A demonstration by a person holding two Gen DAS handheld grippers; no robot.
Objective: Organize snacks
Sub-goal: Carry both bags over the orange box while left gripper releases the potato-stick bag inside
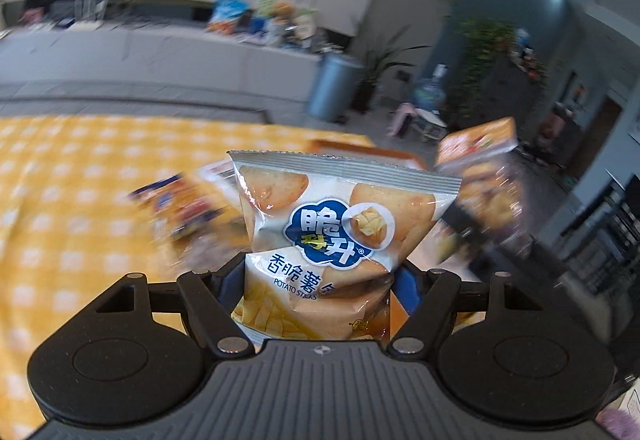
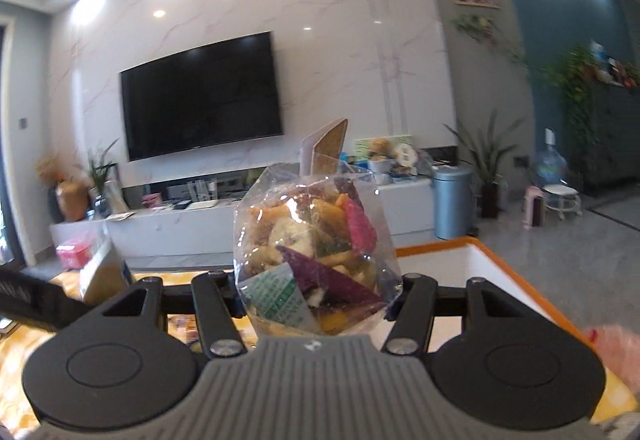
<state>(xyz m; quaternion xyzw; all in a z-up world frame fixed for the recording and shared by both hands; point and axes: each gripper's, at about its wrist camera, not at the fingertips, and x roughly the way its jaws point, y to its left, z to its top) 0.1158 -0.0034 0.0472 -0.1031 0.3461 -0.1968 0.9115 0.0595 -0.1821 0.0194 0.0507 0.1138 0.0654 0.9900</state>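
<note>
Left wrist: left gripper pinching potato-stick bag over yellow-checked desk. Right wrist: right gripper clamping clear chip bag, television behind.

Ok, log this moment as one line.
left claw: shut on potato sticks bag | right claw: shut on mixed chips bag | both lifted
</note>
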